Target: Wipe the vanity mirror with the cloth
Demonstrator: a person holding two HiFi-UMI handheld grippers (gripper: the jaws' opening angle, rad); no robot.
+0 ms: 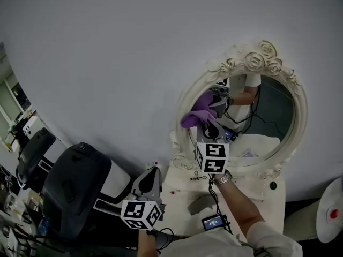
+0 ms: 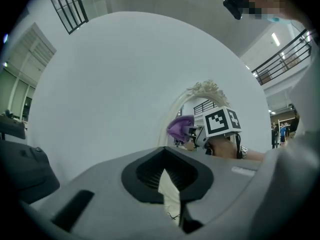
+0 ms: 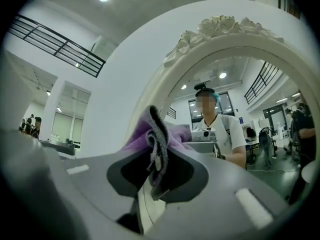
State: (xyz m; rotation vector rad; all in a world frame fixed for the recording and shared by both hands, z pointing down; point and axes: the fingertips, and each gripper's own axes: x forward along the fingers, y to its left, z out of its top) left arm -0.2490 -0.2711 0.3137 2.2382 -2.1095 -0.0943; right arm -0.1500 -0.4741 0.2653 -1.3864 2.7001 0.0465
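Against a plain white wall [image 1: 134, 63] stands an oval vanity mirror [image 1: 270, 114] in an ornate white rose-carved frame, set on a small white dressing table [image 1: 179, 194]. The right gripper [image 1: 207, 125] has its jaws clamped on a crumpled purple cloth [image 1: 195, 114], held at the glass's left edge. The left gripper [image 1: 152, 171] hangs low by the table's left side, jaws closed on nothing.

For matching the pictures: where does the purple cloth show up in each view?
Head view: the purple fuzzy cloth sits at the left edge of the white rose-carved vanity mirror frame.
Left gripper view: small, at centre, beside the frame.
Right gripper view: centre, clamped in the right tongs.
Shared landmark: the frame's rose crest.
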